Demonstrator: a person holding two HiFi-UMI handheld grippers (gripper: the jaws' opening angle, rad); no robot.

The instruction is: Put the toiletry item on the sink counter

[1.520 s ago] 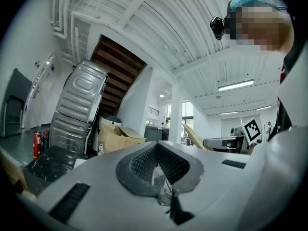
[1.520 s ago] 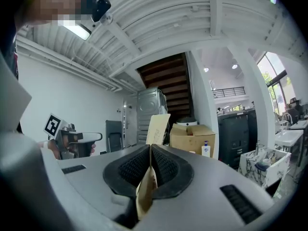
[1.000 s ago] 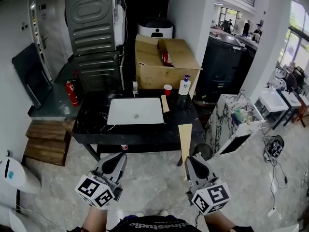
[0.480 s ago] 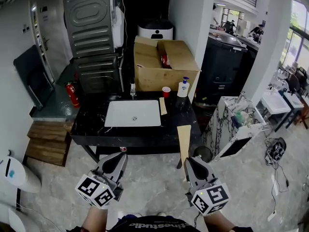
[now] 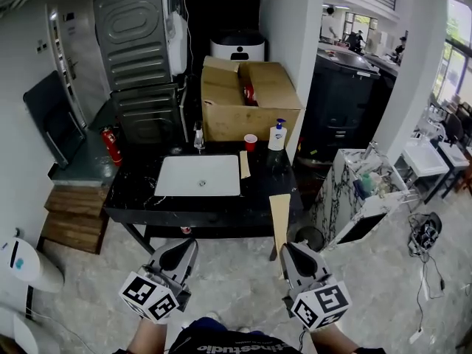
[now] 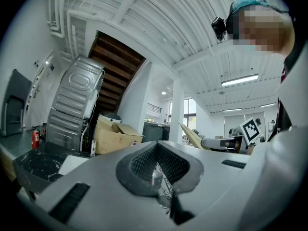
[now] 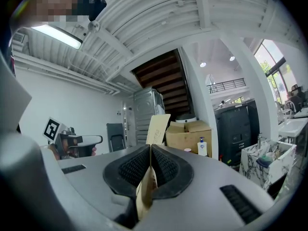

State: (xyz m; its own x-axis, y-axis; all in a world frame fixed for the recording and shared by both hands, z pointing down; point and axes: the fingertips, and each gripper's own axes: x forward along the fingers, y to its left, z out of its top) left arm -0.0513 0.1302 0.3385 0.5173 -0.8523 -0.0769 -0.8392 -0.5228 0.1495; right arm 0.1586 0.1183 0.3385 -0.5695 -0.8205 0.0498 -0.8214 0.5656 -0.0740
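Observation:
My right gripper is shut on a flat tan packet, which sticks up past the jaws toward the counter's front right corner. In the right gripper view the packet is pinched between the ribbed pads of that gripper. My left gripper is shut with nothing in it, its jaws meeting at the tips. Both hang low over the floor, short of the black sink counter with its white basin. A second tan packet lies right of the basin.
On the counter's back edge stand a faucet, a red cup and a pump bottle. Behind is an open cardboard box. A marble-pattern cabinet stands to the right, a fire extinguisher and wooden steps to the left.
The counter has drifted slightly left and down in the head view. Both grippers keep their pose, and the right one still holds the packet.

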